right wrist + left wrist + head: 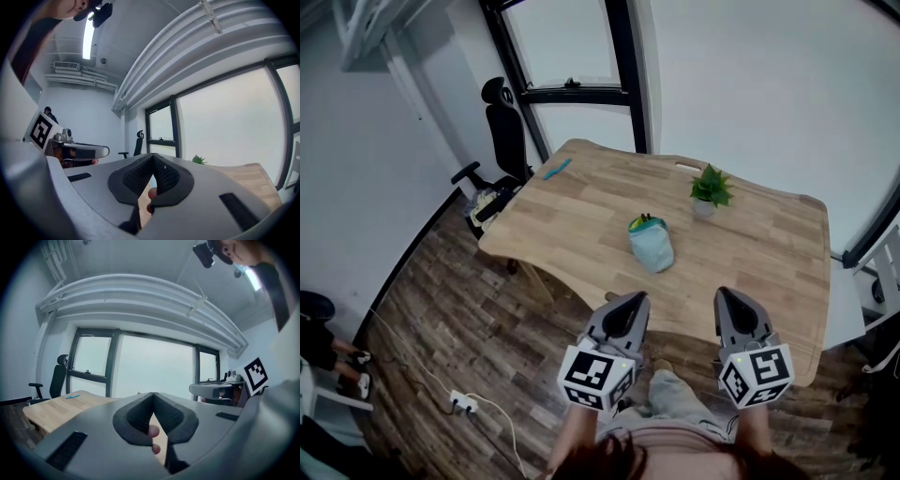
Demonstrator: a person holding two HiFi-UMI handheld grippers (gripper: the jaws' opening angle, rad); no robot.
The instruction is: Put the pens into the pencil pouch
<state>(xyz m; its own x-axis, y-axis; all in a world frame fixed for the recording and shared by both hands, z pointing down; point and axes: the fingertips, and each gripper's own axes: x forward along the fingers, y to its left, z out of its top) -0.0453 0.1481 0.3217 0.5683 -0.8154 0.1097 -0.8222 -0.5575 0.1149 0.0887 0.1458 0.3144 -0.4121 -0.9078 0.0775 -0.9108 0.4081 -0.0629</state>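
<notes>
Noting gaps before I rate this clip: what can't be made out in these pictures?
Pencil pouch, head view: too small to tell whether it is open.
Blue item at the far corner of the table, head view: too small to confirm a pen.
Left hand-held gripper and right hand-held gripper, own views: their bodies hide the pouch.

No legible text; only square coded markers (596, 375) on left tongs (632, 300), right tongs (727, 296).

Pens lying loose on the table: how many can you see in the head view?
1. A blue pen lies near the far left corner of the table. Something green and yellow shows at the mouth of the pencil pouch at mid-table, so more pens may be hidden inside.
</notes>
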